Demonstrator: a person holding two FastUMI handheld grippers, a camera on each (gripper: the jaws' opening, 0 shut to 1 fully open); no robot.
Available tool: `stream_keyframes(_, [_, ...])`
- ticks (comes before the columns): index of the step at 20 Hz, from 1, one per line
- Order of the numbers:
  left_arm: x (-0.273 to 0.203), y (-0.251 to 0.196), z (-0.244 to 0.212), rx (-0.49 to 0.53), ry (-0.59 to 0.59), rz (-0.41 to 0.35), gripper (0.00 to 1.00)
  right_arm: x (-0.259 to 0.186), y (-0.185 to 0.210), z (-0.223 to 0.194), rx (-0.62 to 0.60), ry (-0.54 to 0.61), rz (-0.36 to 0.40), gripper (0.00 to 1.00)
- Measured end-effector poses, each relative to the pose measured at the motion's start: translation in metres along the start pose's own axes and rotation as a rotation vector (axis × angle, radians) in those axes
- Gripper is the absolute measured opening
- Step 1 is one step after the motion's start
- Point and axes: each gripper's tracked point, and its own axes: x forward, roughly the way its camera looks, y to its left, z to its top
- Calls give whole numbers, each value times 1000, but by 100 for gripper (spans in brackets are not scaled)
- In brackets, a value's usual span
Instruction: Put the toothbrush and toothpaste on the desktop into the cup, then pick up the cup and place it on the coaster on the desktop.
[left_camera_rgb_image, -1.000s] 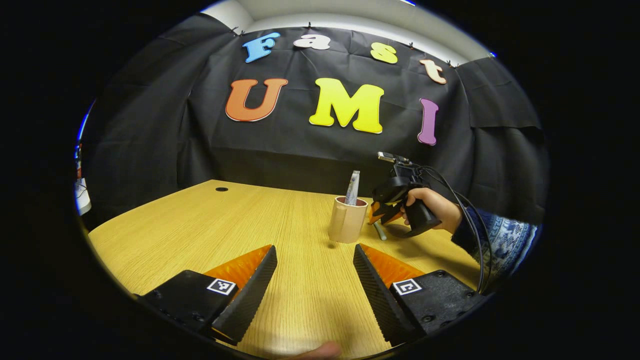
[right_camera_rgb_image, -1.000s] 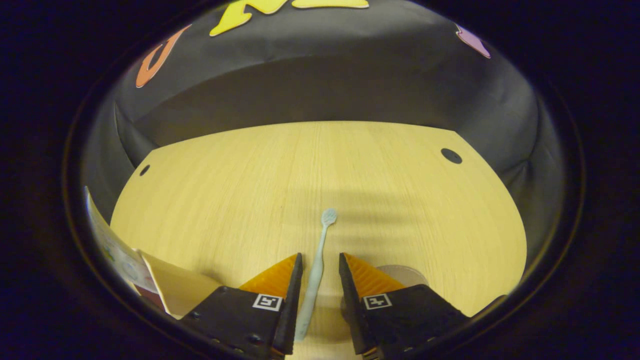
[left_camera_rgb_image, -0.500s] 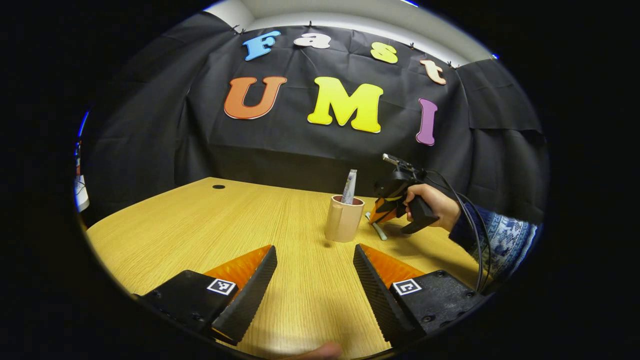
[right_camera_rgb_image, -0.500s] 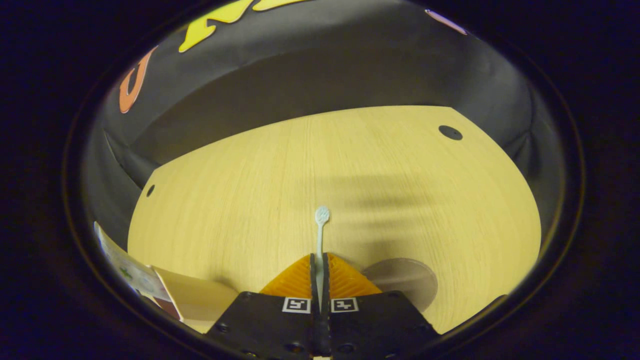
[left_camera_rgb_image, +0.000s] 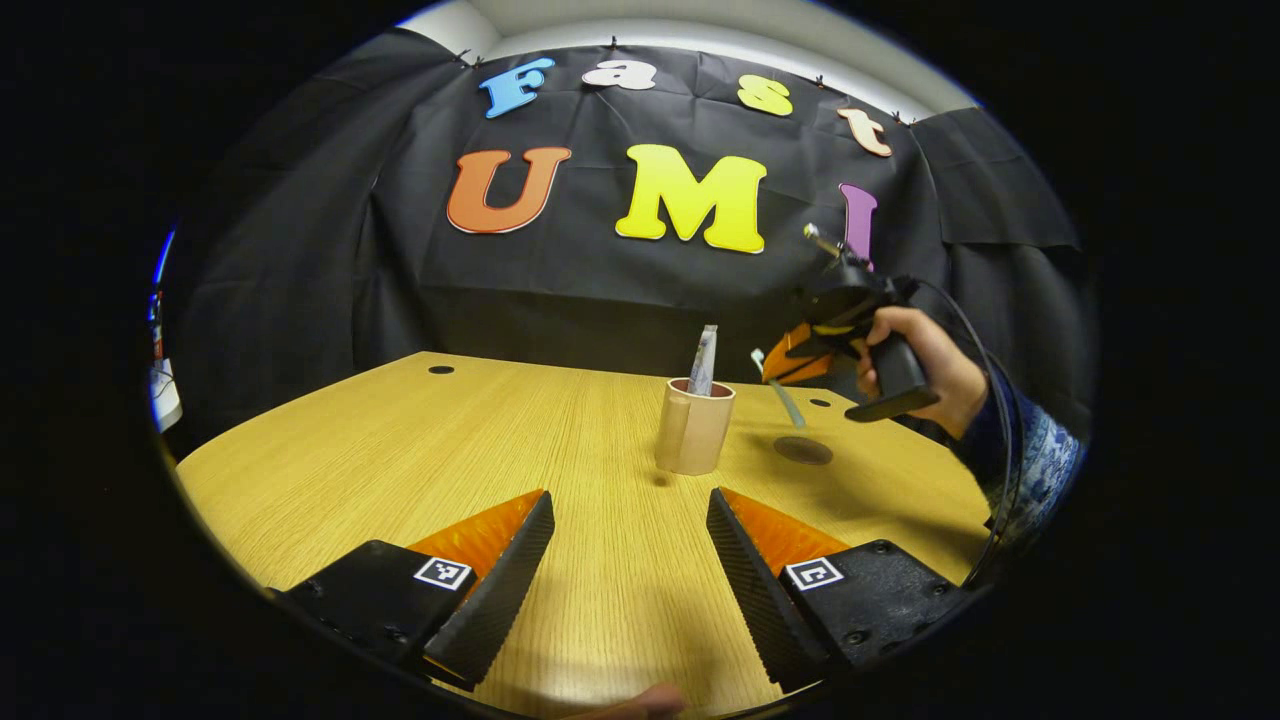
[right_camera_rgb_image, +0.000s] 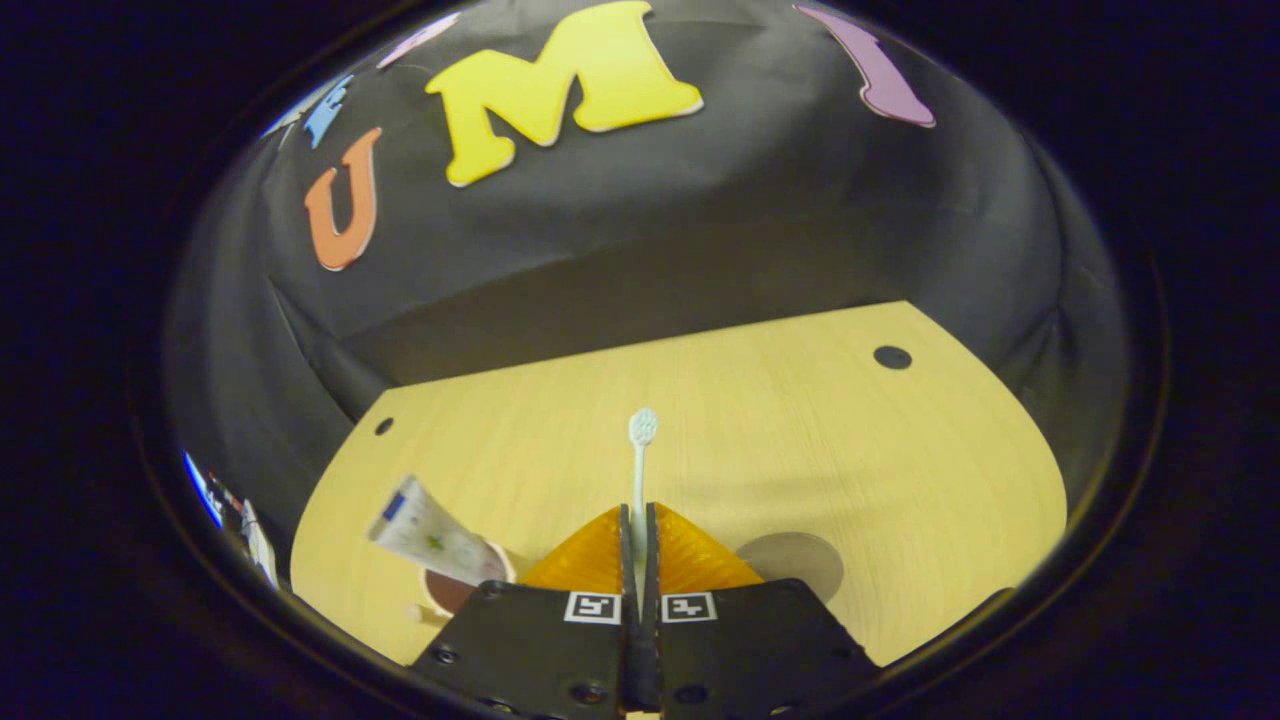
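- Jaws of the left gripper (left_camera_rgb_image: 630, 560) stand wide apart with nothing between them, low over the near part of the wooden desktop (left_camera_rgb_image: 400, 450).
- Right gripper (right_camera_rgb_image: 638, 520) jaws are clenched on the toothbrush (right_camera_rgb_image: 640, 455); handle pinched, bristle head pointing forward, clear of the desktop.
- Cup (left_camera_rgb_image: 693, 428) stands upright mid-desk, toothpaste (left_camera_rgb_image: 704, 362) leaning inside it.
- Right gripper view: cup rim just left of and below the fingers.
- Coaster (left_camera_rgb_image: 803, 450) lies flat right of the cup, apart from it, bare.
- A hand (left_camera_rgb_image: 925, 365) holds the right gripper raised above the coaster.
- Cable holes near the far desk edge.
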Motion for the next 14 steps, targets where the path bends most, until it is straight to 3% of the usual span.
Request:
stream_keyframes(3, [-3, -6, 1, 18, -5, -12, 98, -38, 1, 22, -42, -162, 94, 0])
stream_keyframes(6, [-3, -10, 3, 34, -11, -22, 98, -64, 5, 18, -89, -298, 158, 0])
stream_keyframes(14, [-4, -9, 1, 9, -8, -41, 98, -80, 4, 40, -289, -757, 101, 0])
